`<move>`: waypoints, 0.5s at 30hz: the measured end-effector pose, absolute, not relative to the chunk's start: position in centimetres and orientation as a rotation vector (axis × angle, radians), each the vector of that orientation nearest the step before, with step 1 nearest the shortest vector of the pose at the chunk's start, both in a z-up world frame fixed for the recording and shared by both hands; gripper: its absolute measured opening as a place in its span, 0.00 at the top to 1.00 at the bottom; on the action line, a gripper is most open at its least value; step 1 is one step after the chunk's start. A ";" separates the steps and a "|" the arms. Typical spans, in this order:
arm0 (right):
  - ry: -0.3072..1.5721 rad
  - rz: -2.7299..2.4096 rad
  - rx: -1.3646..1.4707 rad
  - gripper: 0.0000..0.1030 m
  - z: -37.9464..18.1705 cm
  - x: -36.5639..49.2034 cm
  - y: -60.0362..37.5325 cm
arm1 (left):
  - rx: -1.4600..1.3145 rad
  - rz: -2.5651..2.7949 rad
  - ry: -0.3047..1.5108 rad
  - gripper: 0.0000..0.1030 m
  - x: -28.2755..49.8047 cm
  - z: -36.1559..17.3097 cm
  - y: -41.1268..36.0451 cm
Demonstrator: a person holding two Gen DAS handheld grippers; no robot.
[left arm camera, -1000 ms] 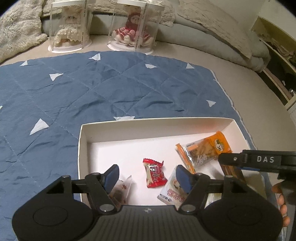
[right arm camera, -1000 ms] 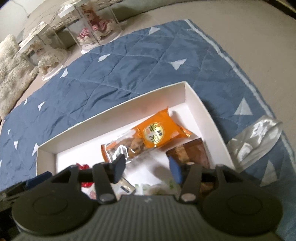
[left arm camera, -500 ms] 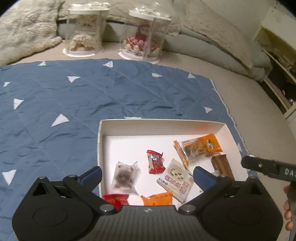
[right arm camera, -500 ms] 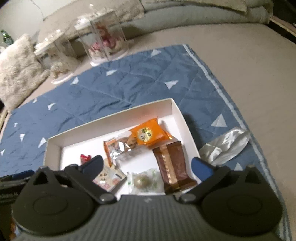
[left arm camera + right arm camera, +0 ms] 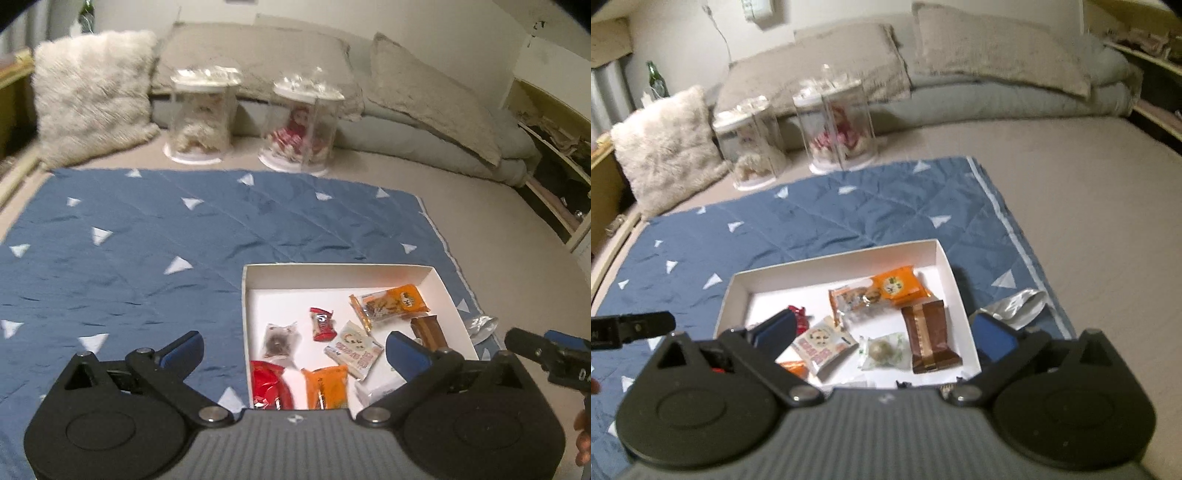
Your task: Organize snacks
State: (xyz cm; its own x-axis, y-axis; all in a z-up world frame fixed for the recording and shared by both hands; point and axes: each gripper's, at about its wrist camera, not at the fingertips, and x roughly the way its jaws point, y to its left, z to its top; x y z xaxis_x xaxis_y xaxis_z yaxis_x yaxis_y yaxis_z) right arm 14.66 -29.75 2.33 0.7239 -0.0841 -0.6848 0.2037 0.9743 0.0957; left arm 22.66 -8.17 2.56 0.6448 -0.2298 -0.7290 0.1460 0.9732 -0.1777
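In the lower centre of both frames a white box [image 5: 945,258] on the blue quilt [image 5: 147,258] holds at least eight wrapped snacks [image 5: 931,336], orange, red, brown, white and clear, while left tool [image 5: 293,349] and right tool [image 5: 882,328] hover spread, holding nothing.

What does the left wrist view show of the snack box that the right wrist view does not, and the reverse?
Only the left wrist view shows the large red packet at the box's near left corner and the clear packet with a dark sweet. Only the right wrist view shows the clear packet with a green ball. Both show the white box, the brown bar, the small red candy and the silver wrapper outside on the blue quilt.
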 end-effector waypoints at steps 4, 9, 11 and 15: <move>0.700 -0.142 0.127 0.00 2.7 11.7 -28.3 | -0.094 -0.208 0.799 0.00 19.4 3.6 -7.8; 0.654 -0.128 0.094 0.01 3.1 8.5 -27.1 | -0.065 -0.234 0.727 0.00 15.4 4.2 -8.0; 0.634 -0.122 0.086 0.00 3.2 7.2 -26.7 | -0.052 -0.232 0.697 0.00 13.9 4.3 -8.1; 0.599 -0.119 0.065 0.00 3.2 5.1 -26.2 | -0.049 -0.221 0.669 0.00 11.5 4.1 -7.8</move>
State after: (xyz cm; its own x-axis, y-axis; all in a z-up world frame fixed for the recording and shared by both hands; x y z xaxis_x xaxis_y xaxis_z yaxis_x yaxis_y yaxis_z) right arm 5.14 -26.15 3.24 0.8192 -0.0925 -0.5659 0.1300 0.9912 0.0262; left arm 11.48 -7.84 4.10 0.7617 -0.2184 -0.6100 0.1870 0.9755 -0.1158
